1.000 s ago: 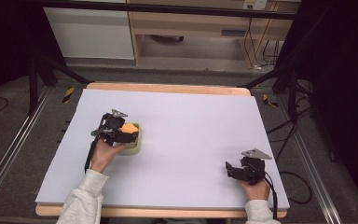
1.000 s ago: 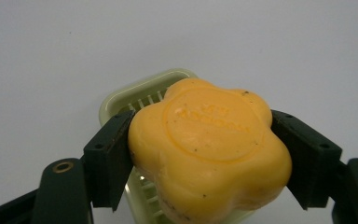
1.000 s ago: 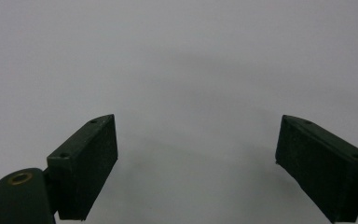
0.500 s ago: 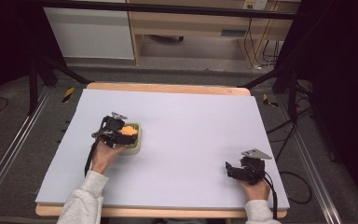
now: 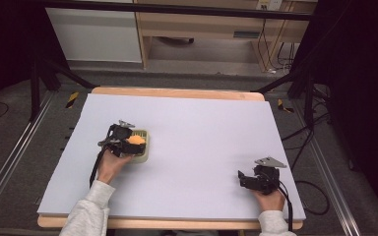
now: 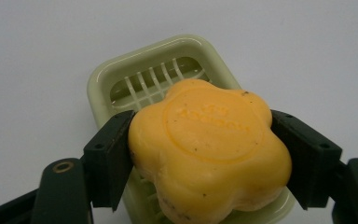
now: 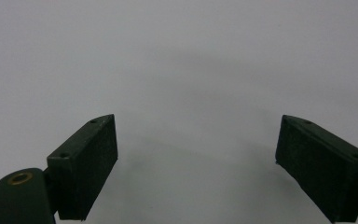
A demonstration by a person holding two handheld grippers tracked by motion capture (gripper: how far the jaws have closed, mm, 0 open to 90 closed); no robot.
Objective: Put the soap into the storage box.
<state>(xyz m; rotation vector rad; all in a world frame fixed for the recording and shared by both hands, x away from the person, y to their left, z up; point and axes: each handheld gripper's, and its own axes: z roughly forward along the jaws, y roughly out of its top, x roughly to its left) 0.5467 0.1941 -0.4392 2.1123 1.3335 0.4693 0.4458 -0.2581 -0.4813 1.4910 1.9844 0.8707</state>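
An orange flower-shaped soap bar (image 6: pixel 209 144) sits between the pads of my left gripper (image 6: pixel 200 154), which is shut on it just above a pale green slatted soap dish (image 6: pixel 140 79). From above, the soap (image 5: pixel 136 140) and the left gripper (image 5: pixel 128 142) hover over the dish (image 5: pixel 144 150) at the table's left middle. My right gripper (image 5: pixel 243 179) rests near the front right of the table, its jaws open wide with nothing between them (image 7: pixel 198 168).
The table top is a large pale sheet (image 5: pixel 202 128) on a wooden board (image 5: pixel 177 92). Black frame legs (image 5: pixel 295 73) and cables (image 5: pixel 320 196) stand beyond the table's right and left sides. A cabinet (image 5: pixel 93 34) stands on the floor behind.
The left hand has drifted slightly toward the near side with the soap, staying over the dish. The right gripper has not moved.
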